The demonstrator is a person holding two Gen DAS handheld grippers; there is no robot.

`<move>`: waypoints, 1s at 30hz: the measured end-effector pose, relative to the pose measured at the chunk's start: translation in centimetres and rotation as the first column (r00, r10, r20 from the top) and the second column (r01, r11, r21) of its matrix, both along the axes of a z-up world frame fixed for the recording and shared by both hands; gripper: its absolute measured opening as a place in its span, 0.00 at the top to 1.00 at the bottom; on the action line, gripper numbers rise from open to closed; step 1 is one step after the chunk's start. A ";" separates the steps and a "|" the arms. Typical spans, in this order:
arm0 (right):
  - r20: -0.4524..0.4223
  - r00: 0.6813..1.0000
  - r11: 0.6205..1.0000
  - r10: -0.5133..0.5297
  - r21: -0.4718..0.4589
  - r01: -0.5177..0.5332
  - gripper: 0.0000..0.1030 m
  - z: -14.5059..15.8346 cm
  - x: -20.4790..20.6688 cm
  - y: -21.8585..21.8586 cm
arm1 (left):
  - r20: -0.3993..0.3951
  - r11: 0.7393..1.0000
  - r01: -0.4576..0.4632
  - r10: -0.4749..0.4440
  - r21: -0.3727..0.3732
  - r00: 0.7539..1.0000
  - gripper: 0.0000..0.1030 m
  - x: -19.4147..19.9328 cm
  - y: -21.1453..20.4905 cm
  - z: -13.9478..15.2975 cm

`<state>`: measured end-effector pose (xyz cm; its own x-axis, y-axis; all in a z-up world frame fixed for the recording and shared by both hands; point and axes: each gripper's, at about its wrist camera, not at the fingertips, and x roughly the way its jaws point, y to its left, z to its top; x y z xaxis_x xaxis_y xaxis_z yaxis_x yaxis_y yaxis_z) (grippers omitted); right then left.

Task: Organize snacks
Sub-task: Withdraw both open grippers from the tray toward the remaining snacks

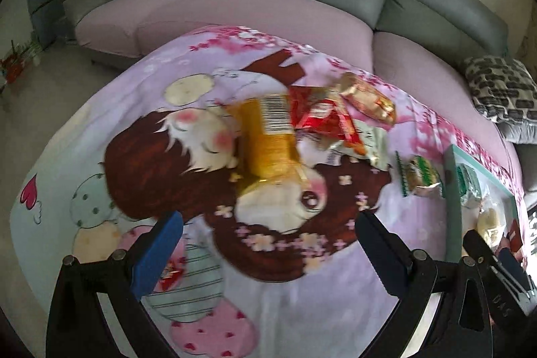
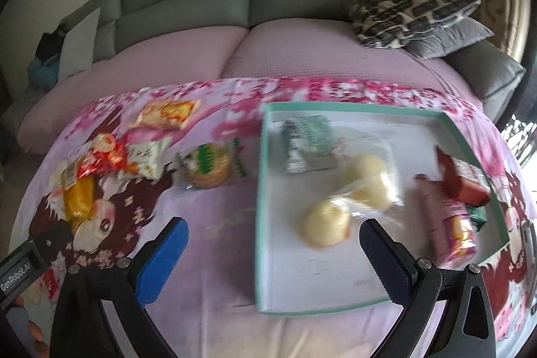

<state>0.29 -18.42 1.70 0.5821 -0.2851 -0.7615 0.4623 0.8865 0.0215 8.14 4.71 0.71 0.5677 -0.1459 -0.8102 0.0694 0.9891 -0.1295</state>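
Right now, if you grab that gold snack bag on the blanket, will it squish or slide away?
The gold snack bag looks puffy and shiny, so it would probably crinkle and give under the fingers, and could slip. It seems light for its size. A red packet overlaps one end, so that might shift too.

Left claw (image 1: 268,252): jaws spread wide, nothing between them. Near finger faced with a blue pad (image 1: 157,257); the other finger's pad (image 1: 379,252) looked dark. Black linkage arms ran back from both fingers toward the lower frame edge.

Right claw (image 2: 273,260): likewise wide open and empty, blue pad (image 2: 161,262) on one side, dark textured pad (image 2: 386,260) on the other. Each claw's body showed at the edge of the other wrist view.
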 end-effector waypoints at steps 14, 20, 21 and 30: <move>-0.043 0.989 0.990 0.141 -0.001 -0.141 0.00 -1.3 2.5 6.2 | -0.072 0.998 -0.066 0.065 -0.014 0.995 0.01 -0.5 4.9 -2.5; -0.074 0.982 0.984 0.176 0.016 -0.176 0.00 -2.4 2.9 8.0 | -0.097 0.997 -0.068 0.065 -0.025 0.993 0.02 -1.0 5.7 -3.3; -0.081 0.981 0.984 0.178 0.017 -0.178 0.00 -2.6 2.9 8.3 | -0.105 0.997 -0.072 0.068 -0.035 0.992 0.03 -1.1 5.9 -3.4; -0.096 0.981 0.986 0.167 0.015 -0.166 0.00 -3.0 2.8 9.1 | -0.153 0.998 -0.055 0.048 -0.042 0.987 0.23 -1.9 6.6 -4.7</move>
